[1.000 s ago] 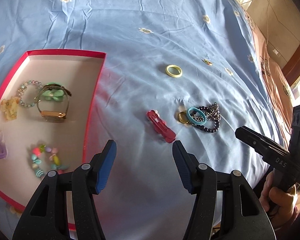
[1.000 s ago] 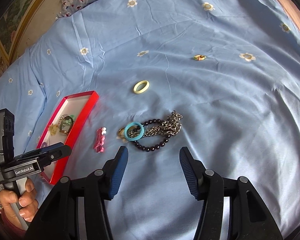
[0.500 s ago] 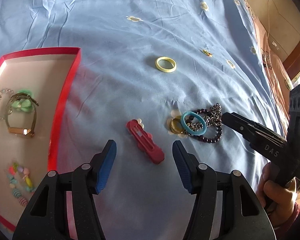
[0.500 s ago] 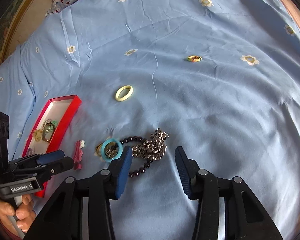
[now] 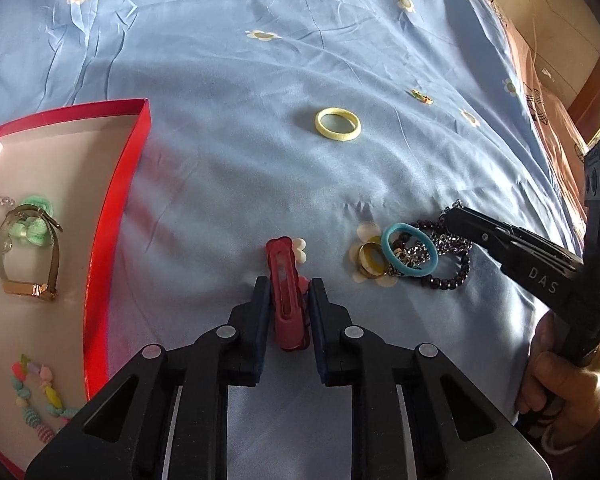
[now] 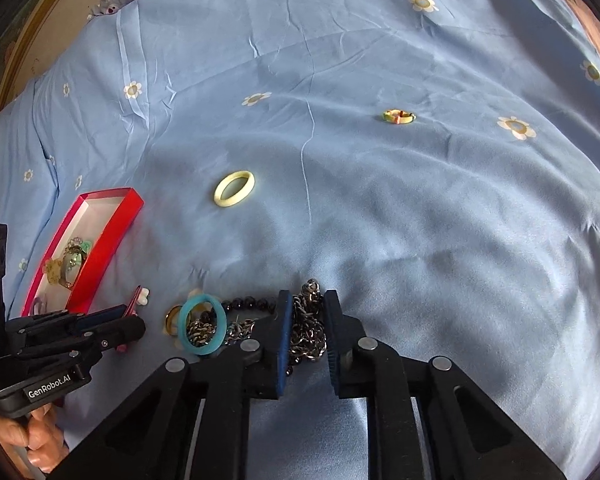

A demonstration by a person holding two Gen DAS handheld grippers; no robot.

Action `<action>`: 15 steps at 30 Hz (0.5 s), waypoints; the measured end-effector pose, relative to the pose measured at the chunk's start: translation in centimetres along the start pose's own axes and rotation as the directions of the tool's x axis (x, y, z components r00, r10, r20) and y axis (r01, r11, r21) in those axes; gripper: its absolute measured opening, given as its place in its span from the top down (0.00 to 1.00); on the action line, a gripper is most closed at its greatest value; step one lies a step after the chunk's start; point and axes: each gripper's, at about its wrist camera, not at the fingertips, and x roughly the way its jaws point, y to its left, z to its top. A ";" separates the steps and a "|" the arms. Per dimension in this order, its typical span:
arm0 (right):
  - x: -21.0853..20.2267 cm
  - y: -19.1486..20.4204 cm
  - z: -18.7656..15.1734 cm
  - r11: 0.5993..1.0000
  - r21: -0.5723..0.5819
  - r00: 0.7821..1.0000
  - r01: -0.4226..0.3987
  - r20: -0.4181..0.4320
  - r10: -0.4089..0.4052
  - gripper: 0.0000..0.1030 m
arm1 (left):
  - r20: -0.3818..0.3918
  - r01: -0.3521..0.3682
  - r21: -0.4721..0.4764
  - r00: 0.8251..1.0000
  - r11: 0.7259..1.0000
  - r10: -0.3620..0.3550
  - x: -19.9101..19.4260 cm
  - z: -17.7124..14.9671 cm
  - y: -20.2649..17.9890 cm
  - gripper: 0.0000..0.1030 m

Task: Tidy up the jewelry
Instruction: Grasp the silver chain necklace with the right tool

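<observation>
Left gripper [image 5: 287,300]: has just been closing; clamps the red hair clip [image 5: 286,288] on the bed [image 5: 240,180], at 3 o'clock of the red box [image 5: 116,208].
Clip: stiff, light; hold mid-body.
Right gripper [image 6: 309,320]: has just been closing; pinches the metal chain [image 6: 306,328].
Chain: limp, slippery, tangled with beads.

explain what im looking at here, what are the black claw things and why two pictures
Each black claw is a hand-held gripping tool with a camera looking along its fingers, so each picture is one tool's own view. The left tool has just closed on a red hair clip; the right tool has just closed on a silver chain. They lie on a blue bedsheet, along with a blue ring, dark beads and a yellow ring. A red tray already holds a watch.
</observation>
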 end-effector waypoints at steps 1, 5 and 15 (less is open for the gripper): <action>-0.3 0.0 0.0 1.000 0.010 1.000 -0.013 0.008 0.013 0.86 | 0.003 0.002 0.001 1.000 1.000 -0.002 -0.2 -0.1 0.0 0.84; -2.2 -0.2 0.3 0.996 0.051 0.996 -0.076 0.060 0.073 0.87 | 0.015 0.014 -0.011 1.000 1.000 -0.014 -1.0 -0.2 0.5 0.84; -4.9 1.1 1.1 0.991 0.042 0.988 -0.126 0.096 0.121 0.87 | 0.076 0.020 -0.026 0.997 0.999 -0.018 -4.3 -0.7 1.4 0.84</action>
